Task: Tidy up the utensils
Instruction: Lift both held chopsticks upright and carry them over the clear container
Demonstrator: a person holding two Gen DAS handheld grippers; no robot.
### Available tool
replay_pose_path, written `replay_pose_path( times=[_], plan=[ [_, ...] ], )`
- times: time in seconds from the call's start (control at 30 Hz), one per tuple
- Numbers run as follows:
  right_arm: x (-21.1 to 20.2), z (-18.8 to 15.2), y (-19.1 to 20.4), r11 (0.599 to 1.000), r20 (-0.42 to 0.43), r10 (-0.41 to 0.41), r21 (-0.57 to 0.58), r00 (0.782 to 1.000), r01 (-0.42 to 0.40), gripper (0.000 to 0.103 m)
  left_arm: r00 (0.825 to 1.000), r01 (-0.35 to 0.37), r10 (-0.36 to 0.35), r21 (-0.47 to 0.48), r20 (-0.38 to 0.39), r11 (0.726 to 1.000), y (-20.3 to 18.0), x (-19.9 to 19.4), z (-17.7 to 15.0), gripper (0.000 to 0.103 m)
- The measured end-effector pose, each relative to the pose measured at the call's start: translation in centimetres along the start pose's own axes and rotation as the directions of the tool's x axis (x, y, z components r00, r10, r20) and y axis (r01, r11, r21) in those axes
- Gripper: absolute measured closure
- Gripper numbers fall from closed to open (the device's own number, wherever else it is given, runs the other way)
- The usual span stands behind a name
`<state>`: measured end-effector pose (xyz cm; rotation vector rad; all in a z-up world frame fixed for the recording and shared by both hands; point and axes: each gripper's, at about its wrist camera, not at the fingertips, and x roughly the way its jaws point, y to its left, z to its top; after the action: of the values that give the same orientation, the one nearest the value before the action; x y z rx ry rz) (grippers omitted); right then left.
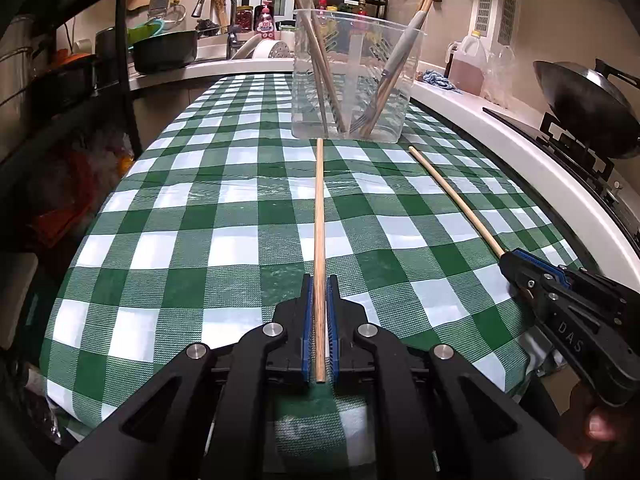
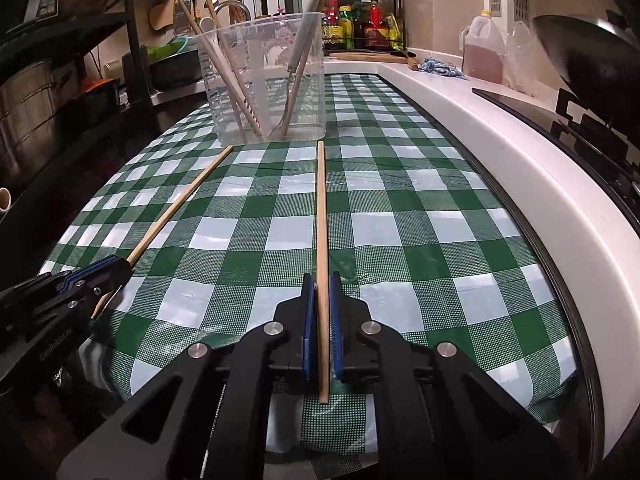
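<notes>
You are pinching one long thin wooden chopstick (image 1: 319, 240) in the left gripper (image 1: 320, 300), a second wooden chopstick (image 2: 321, 240) in the right gripper (image 2: 321, 300). Tips are nearing the clear plastic tub (image 1: 352, 80) at the far edge of the green checked cloth (image 1: 200, 220). Lift both tips over the rim before releasing.

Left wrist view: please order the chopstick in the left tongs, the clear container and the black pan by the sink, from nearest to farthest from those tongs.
1. Chopstick: clamped in the left tongs.
2. Clear container: straight ahead on the checkered cloth.
3. Black pan: far left, beside the sink.
</notes>
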<state>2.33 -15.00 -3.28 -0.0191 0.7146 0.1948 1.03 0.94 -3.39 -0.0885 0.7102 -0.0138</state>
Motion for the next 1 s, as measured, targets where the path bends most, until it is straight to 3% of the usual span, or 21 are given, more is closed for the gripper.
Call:
replay_pose_path(
  times=[0.5,0.83,1.0],
  plan=[
    [0.0,-0.3,0.0,1.000,0.035,0.002,-0.008,0.999,-0.002,0.094,1.000,-0.013,0.013,0.029,0.020,0.999,-0.6,0.2,0.0,0.096],
    [-0.1,0.0,0.0,1.000,0.014,0.014,0.002,1.000,-0.014,0.097,1.000,-0.013,0.013,0.041,0.013,0.999,-0.7,0.3,0.1,0.097],
    [-2.0,0.9,0.6,1.000,0.046,0.014,-0.015,0.999,-0.014,0.097,0.999,-0.012,0.010,0.060,0.037,0.998,-0.8,-1.0,0.3,0.097]
  ],
)
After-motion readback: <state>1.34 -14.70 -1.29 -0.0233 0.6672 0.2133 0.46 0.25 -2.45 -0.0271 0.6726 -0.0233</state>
